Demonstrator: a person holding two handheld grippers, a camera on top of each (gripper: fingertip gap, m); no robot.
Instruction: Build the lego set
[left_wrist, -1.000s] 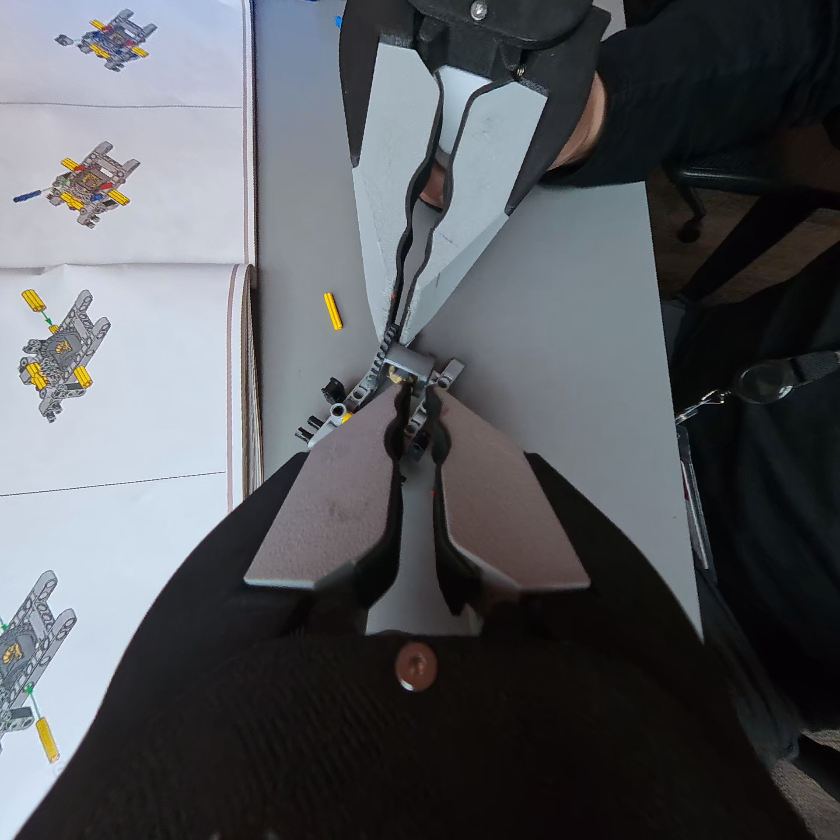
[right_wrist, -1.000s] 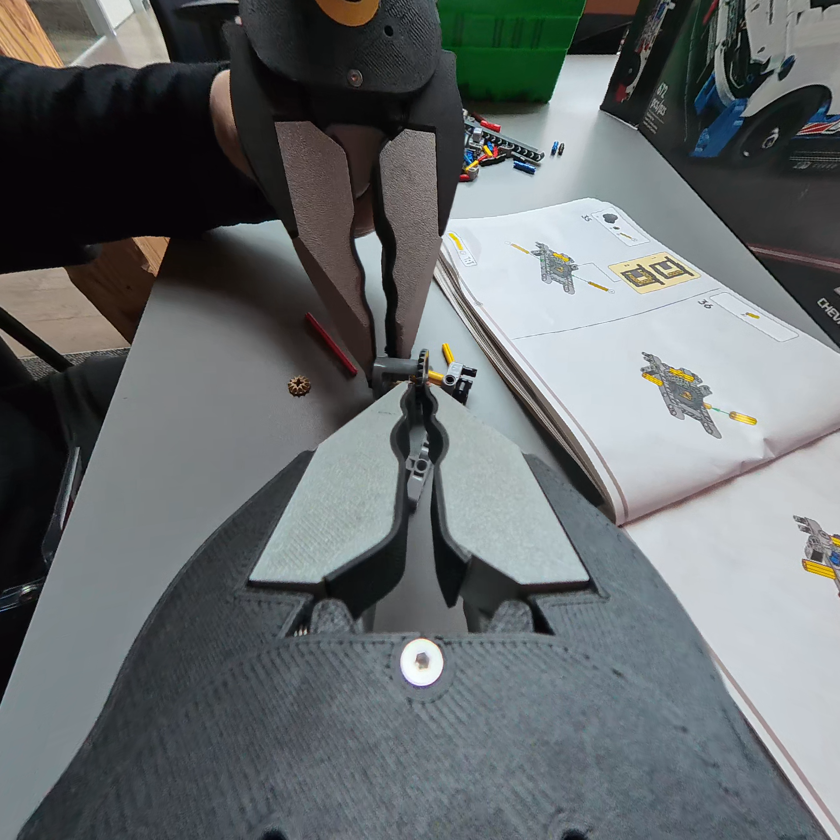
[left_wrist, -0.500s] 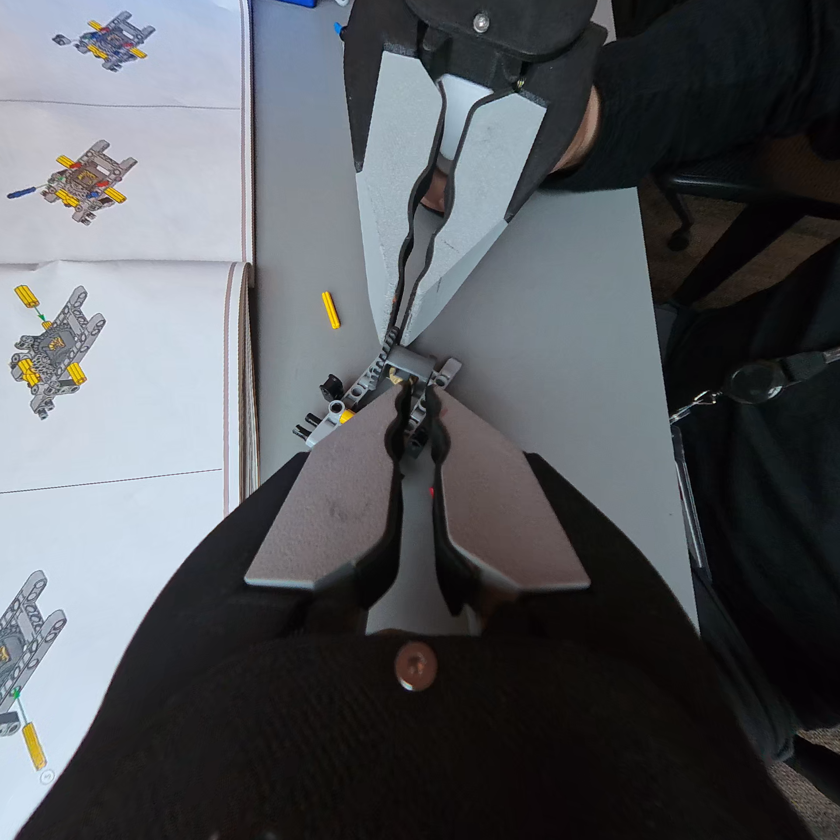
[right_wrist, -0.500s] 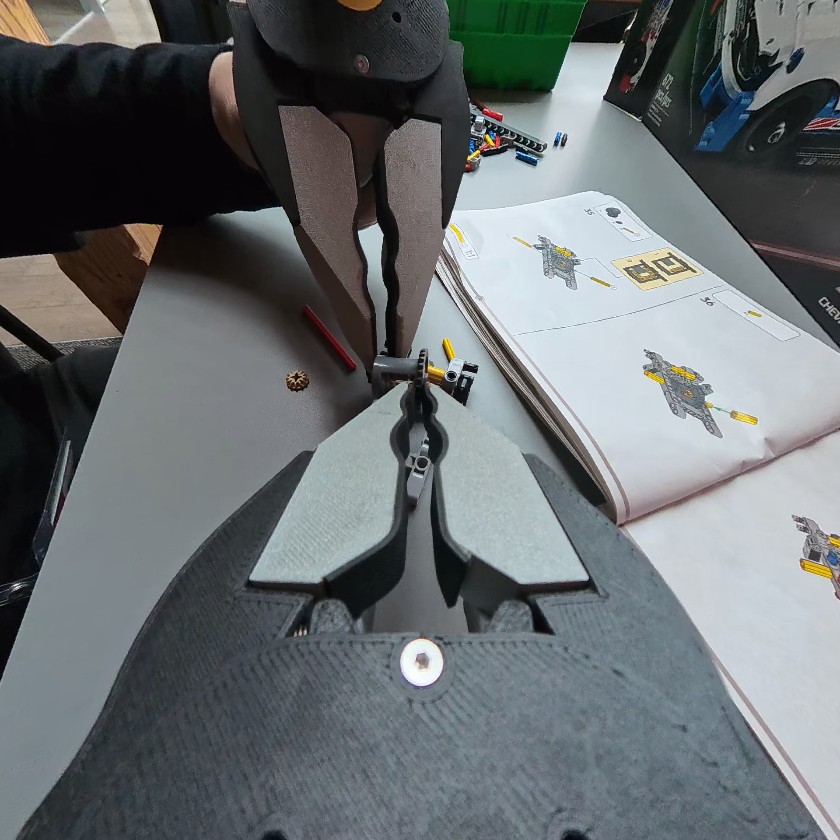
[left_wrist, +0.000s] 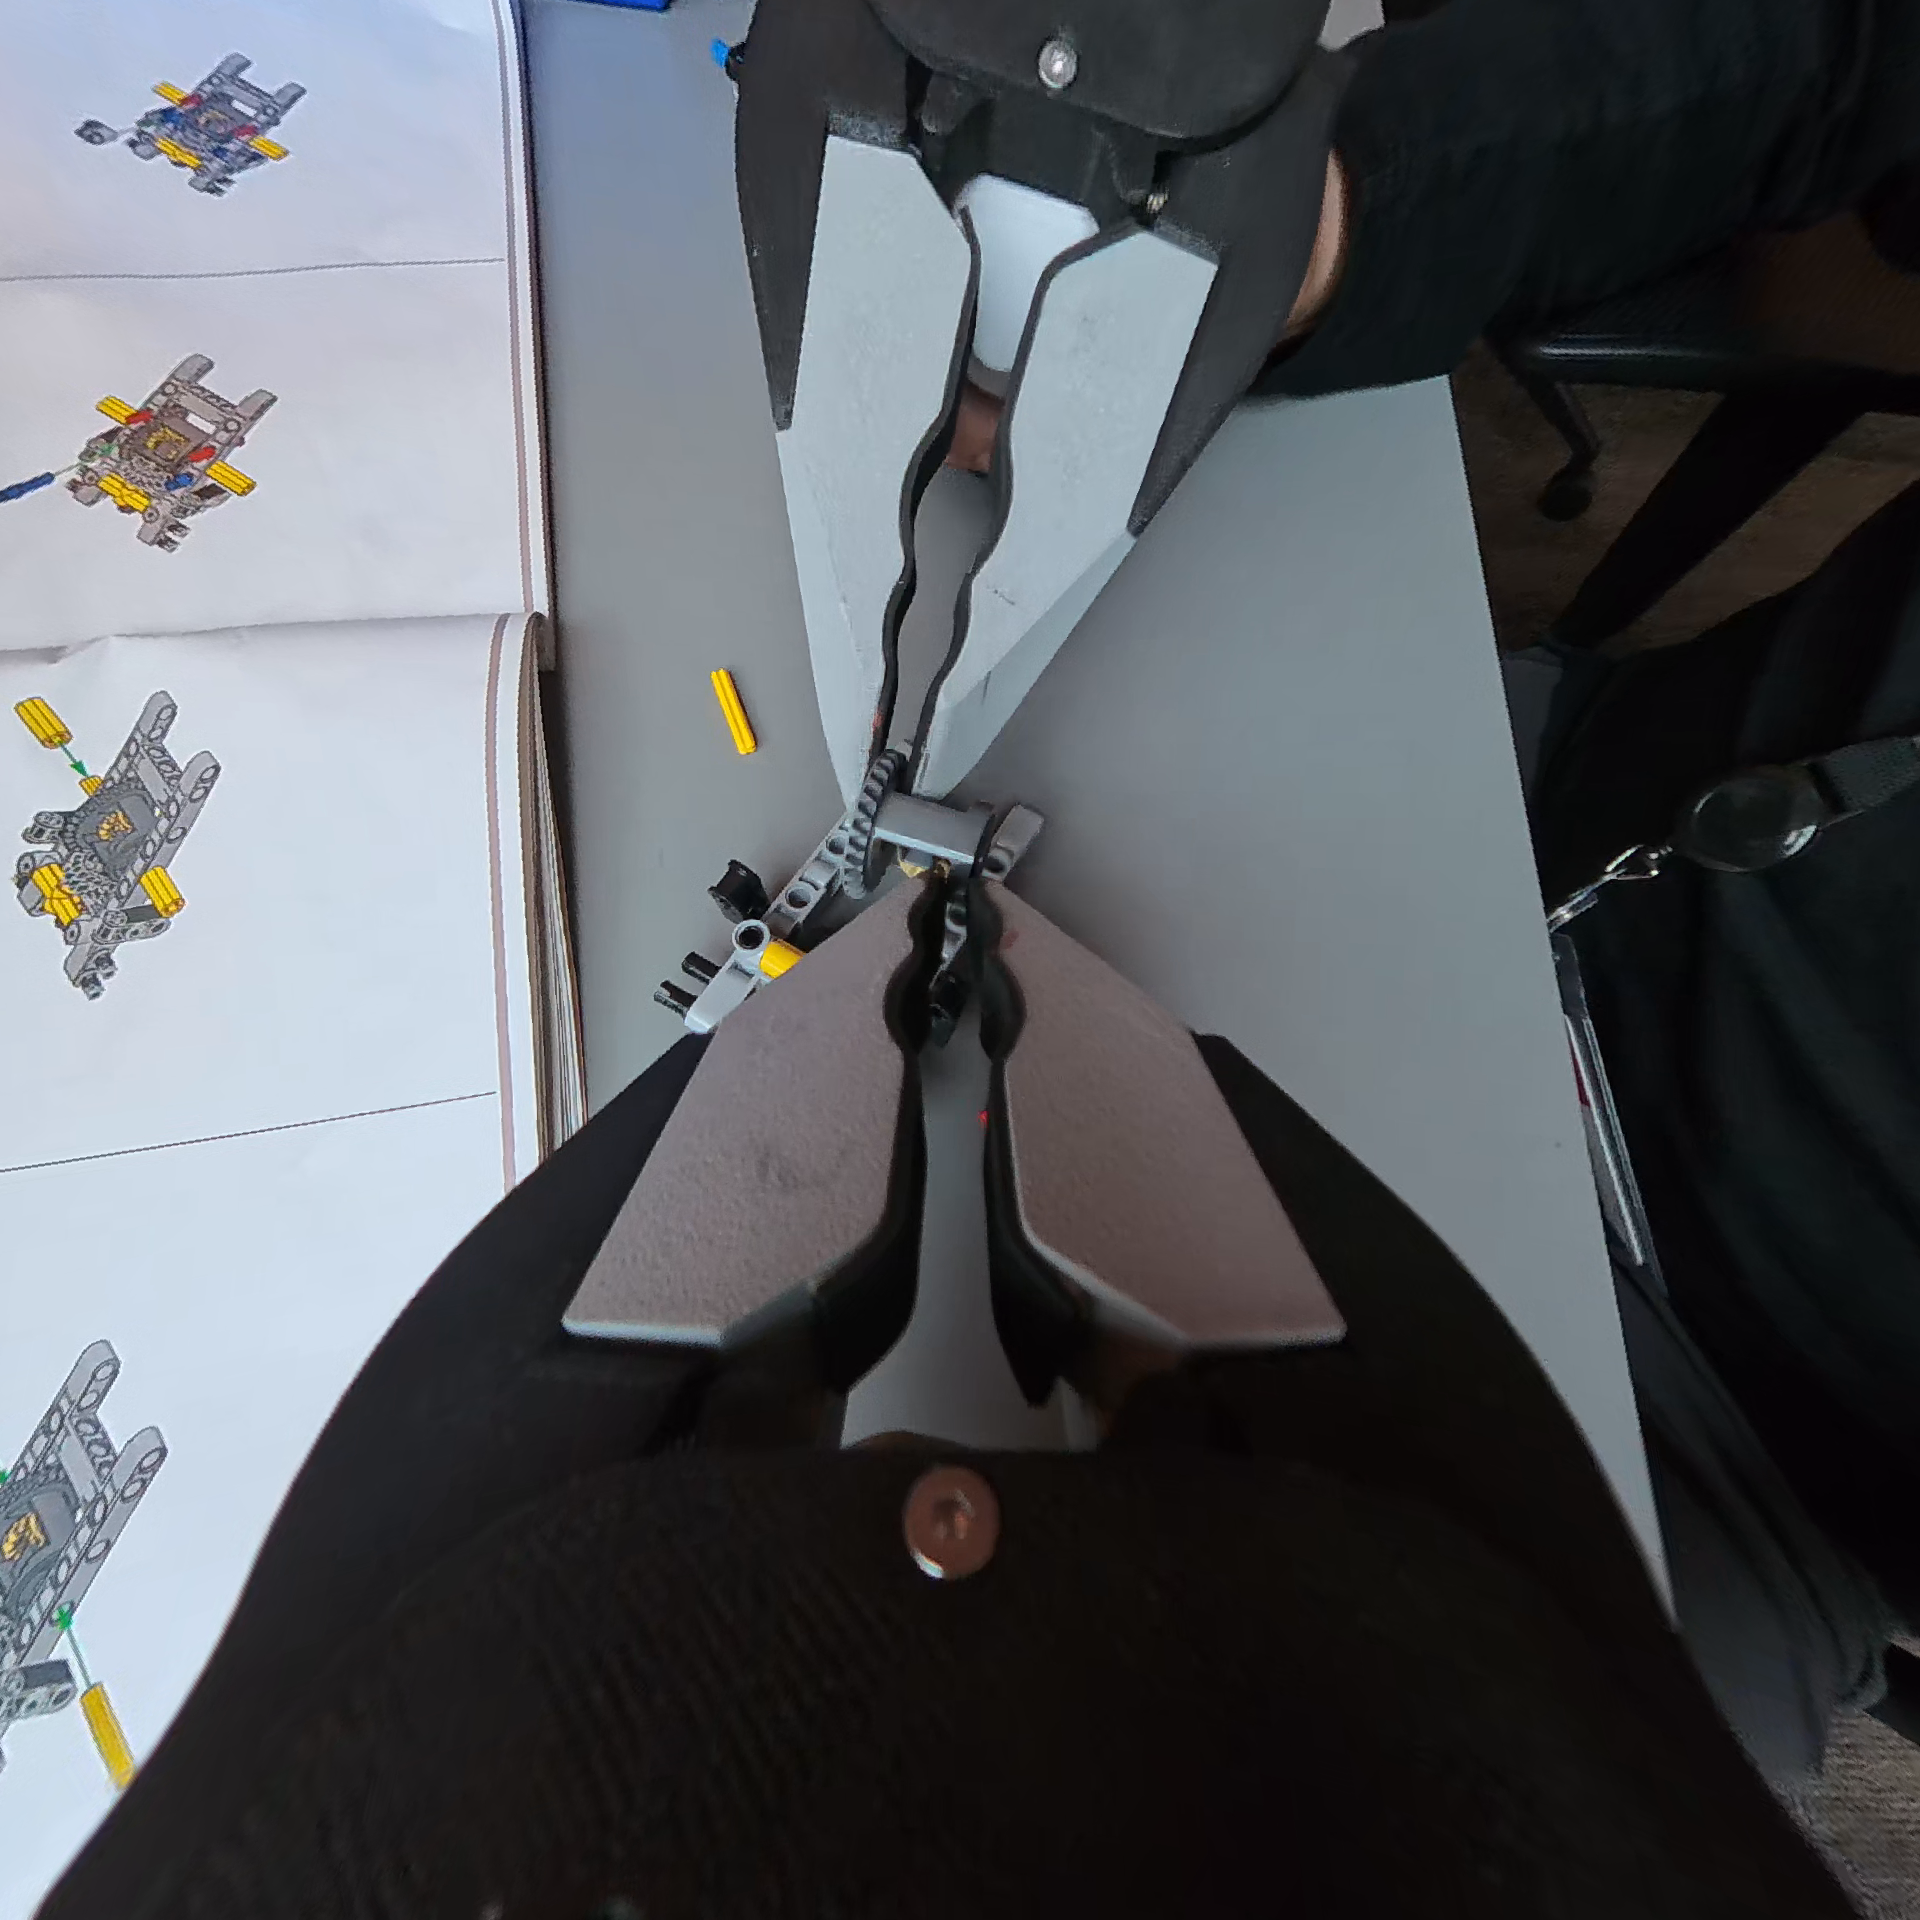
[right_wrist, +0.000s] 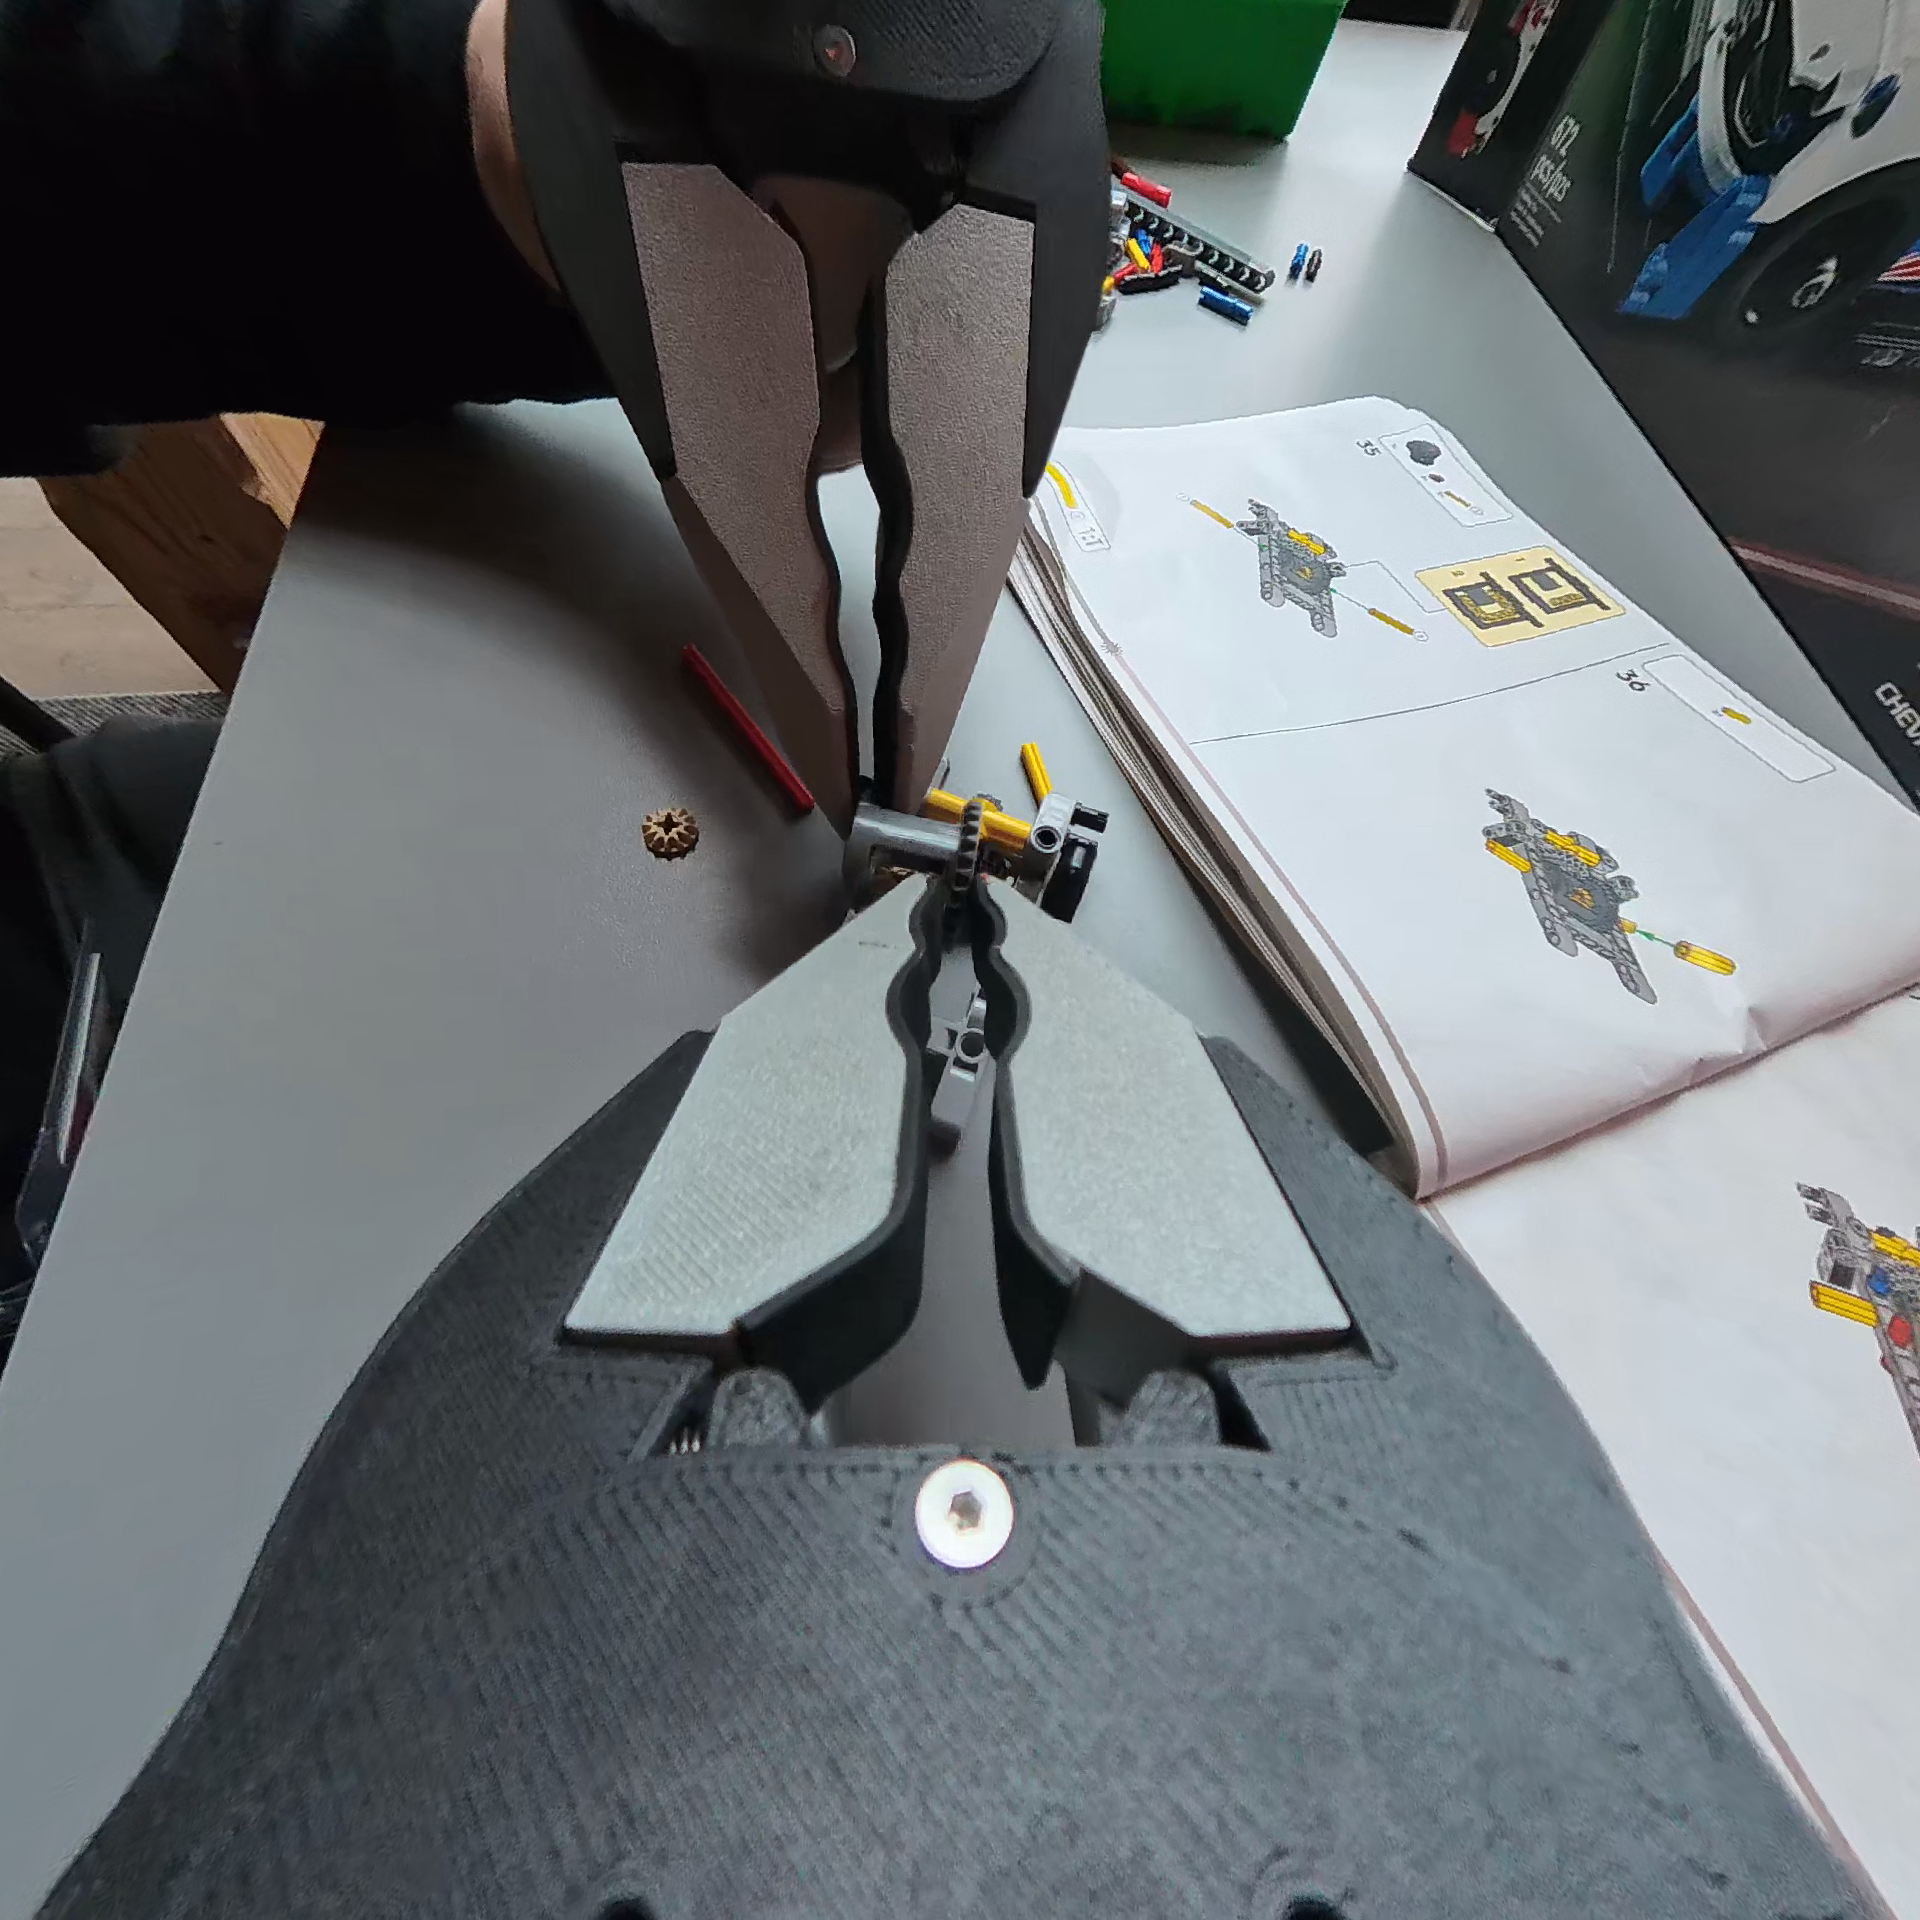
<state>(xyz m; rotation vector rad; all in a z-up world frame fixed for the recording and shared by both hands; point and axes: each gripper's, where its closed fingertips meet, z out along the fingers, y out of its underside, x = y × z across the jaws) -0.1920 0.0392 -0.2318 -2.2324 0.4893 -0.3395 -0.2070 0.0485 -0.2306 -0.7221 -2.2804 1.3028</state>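
Observation:
A small grey lego assembly with a black gear and a yellow axle sits just above the grey table, held from both ends. My left gripper is shut on its near side. My right gripper comes in from the top, shut on the gear end. In the right wrist view the right gripper pinches a grey beam of the assembly. The left gripper grips the assembly from the far side.
An open instruction booklet lies beside the assembly; it also shows in the right wrist view. A loose yellow axle, a red axle and a tan gear lie nearby. A pile of parts, a green bin and the set's box stand at the back. Both grippers' tips are close together, under 4 cm apart.
Both grippers keep their hold. The assembly has turned slightly, so more of the yellow axle shows in the right wrist view, and each gripper looks closer to the other's camera.

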